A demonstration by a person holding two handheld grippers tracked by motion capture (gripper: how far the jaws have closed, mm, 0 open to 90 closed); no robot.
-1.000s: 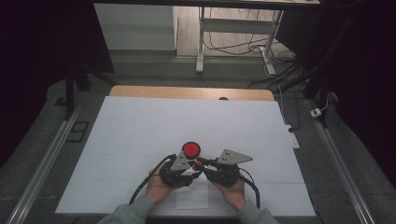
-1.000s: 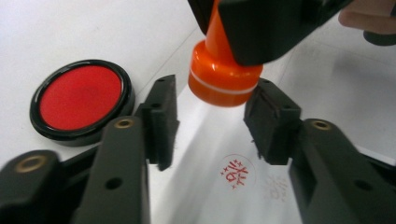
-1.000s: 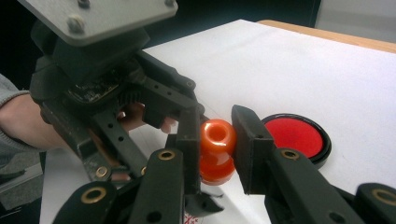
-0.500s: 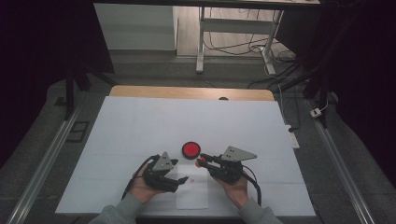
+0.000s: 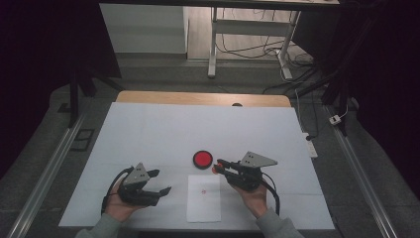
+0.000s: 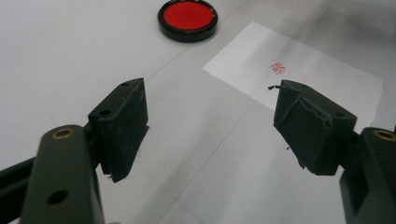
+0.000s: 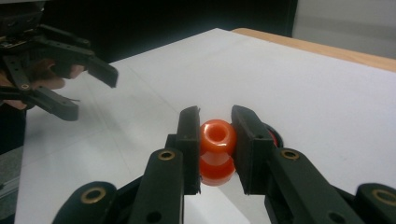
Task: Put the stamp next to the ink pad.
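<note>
Right gripper [image 7: 215,149]: you clamped a glossy orange spool-shaped stamp [image 7: 217,151].
Left gripper [image 6: 210,123]: you held it open, empty.
Ink pad [image 5: 202,159]: round, red, black-rimmed.
Paper [image 5: 204,198]: flat white sheet near the table's front edge.

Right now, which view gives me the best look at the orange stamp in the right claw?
The right gripper view: the orange stamp sits close up, clamped between the right claw, its hollow top and waisted body clear. The high view shows it as a small orange spot at that claw's tips, beside the red ink pad.
</note>
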